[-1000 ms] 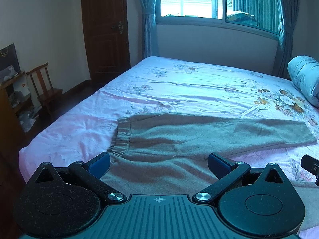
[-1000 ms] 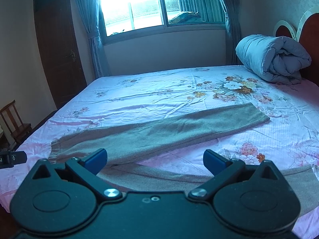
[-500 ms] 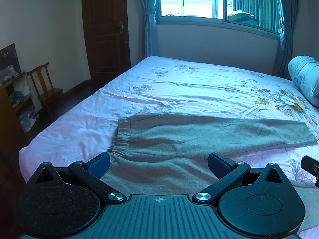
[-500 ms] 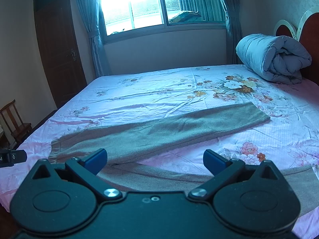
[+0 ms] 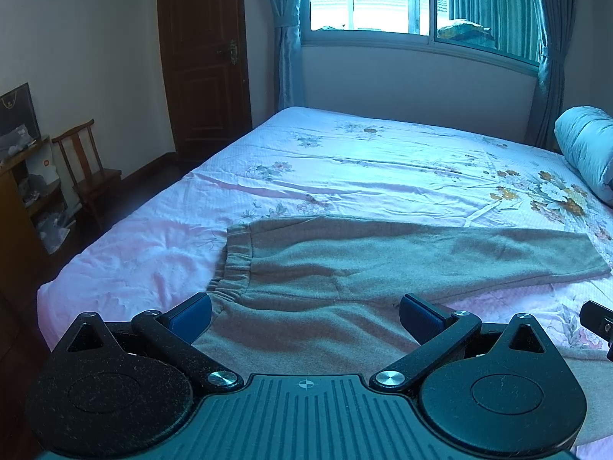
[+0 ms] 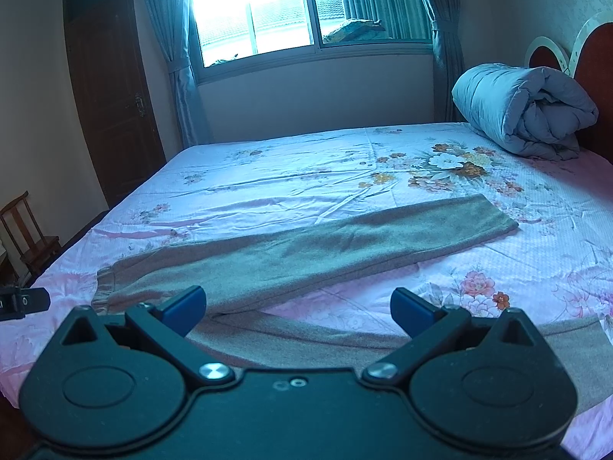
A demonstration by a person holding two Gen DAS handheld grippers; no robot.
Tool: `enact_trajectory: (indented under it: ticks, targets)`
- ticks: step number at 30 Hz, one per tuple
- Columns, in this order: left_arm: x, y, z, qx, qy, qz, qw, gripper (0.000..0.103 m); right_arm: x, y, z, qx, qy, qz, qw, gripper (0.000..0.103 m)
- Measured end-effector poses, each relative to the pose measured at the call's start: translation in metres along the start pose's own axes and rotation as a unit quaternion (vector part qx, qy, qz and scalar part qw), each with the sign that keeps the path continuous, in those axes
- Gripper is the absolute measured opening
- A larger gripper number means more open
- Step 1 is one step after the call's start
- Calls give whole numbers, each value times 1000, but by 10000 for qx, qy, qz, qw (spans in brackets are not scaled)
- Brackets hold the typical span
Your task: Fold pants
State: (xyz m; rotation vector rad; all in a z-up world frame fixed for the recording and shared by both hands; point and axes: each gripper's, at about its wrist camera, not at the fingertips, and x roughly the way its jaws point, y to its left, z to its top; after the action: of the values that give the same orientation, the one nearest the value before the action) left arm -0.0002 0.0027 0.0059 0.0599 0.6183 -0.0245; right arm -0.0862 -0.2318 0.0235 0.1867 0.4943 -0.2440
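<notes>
Dim bluish room, blown-out window backlight, fisheye-bent edges.

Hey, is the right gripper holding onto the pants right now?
No, the right gripper is open and empty above the pants, which lie flat on the bed.

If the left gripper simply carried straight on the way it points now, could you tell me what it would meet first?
Most likely the pants: the open left gripper points over the seat beside the waistband. Depth is unclear.

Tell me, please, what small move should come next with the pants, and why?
Probably lower both grippers onto the near leg: the pants lie flat on the bed with legs spread apart, and the left gripper and right gripper are open, holding nothing.
</notes>
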Motion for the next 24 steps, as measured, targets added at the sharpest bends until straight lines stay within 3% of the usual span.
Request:
enact_trajectory:
  ticks: [24]
  targets:
    - [7,-2,-2,24,56,-2,10000,103,2,-1,-2,-6,8,-15,10000,97]
